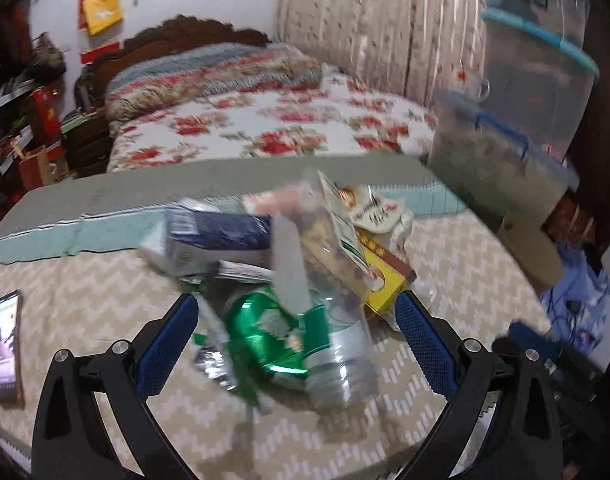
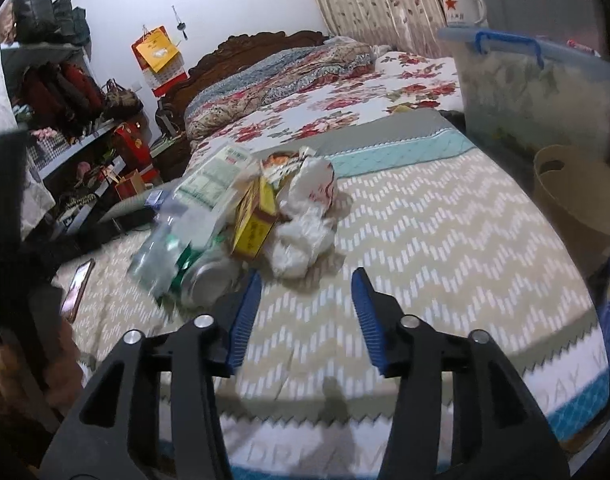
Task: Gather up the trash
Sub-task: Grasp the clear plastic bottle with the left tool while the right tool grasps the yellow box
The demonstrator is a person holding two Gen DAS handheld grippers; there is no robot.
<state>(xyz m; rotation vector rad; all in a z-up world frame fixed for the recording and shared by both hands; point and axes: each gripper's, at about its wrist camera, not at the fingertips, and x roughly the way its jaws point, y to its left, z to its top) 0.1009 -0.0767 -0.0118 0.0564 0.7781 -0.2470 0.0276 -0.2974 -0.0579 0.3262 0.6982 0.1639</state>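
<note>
While agape, both grippers (image 1: 295, 320) (image 2: 307, 280), empty

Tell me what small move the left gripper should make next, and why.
Probably close the left gripper on the green can: the can lies between its open blue pads, touching neither, at the front of the trash pile.

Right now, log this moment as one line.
task: collect trash | left gripper: open, around green can | right gripper: open, empty | trash pile: on mat | bin: right of mat
</note>
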